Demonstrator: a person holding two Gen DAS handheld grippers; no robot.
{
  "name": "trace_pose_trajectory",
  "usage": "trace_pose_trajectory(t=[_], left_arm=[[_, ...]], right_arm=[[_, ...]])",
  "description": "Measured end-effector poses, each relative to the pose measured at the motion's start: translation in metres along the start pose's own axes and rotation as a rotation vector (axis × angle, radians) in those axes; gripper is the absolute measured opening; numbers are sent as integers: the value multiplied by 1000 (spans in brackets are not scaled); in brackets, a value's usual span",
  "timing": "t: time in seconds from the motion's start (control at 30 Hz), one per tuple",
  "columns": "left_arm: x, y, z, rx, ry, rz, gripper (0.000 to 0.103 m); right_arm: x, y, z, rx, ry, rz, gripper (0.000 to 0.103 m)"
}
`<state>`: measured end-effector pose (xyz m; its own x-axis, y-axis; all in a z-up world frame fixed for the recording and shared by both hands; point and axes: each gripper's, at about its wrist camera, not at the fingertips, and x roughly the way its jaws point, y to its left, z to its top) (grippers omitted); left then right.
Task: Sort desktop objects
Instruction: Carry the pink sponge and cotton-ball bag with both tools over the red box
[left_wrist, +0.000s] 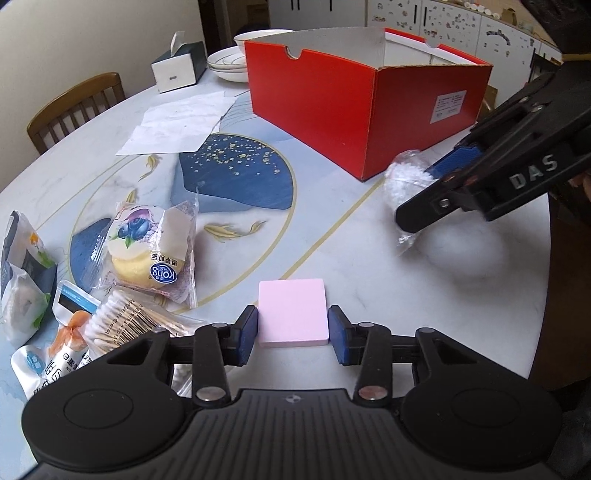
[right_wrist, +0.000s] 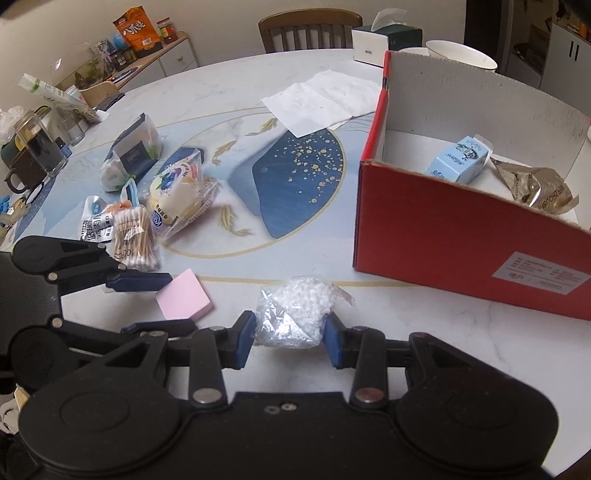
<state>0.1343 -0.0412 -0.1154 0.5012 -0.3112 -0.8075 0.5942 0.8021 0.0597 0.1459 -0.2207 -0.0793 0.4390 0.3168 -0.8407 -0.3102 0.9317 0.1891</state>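
Note:
My left gripper (left_wrist: 292, 330) has its blue pads against both sides of a pink sticky-note pad (left_wrist: 293, 312) that lies on the table; the pad also shows in the right wrist view (right_wrist: 183, 295). My right gripper (right_wrist: 290, 338) is shut on a clear bag of white beads (right_wrist: 295, 312), which hangs above the table in the left wrist view (left_wrist: 404, 184). A red open box (left_wrist: 354, 96) stands behind; in the right wrist view (right_wrist: 461, 236) it holds a light blue carton (right_wrist: 458, 158) and a brown wrapper (right_wrist: 539, 188).
At the left lie a wrapped blueberry cake (left_wrist: 151, 251), a bag of cotton swabs (left_wrist: 122, 321) and other snack packets (left_wrist: 22, 280). White paper sheets (left_wrist: 181, 123), a tissue box (left_wrist: 177, 64) and stacked plates (left_wrist: 229, 62) sit at the back. A dark mug (right_wrist: 33, 155) stands far left.

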Motion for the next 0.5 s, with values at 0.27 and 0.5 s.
trace_pose_trajectory(t=[0.27, 0.5], left_arm=[[-16, -2, 18, -61, -46, 1, 40], [-33, -13, 52, -75, -116, -10, 40]], right_arm=[[-24, -9, 3, -32, -17, 16, 38], [-57, -26, 15, -46, -85, 29, 38]])
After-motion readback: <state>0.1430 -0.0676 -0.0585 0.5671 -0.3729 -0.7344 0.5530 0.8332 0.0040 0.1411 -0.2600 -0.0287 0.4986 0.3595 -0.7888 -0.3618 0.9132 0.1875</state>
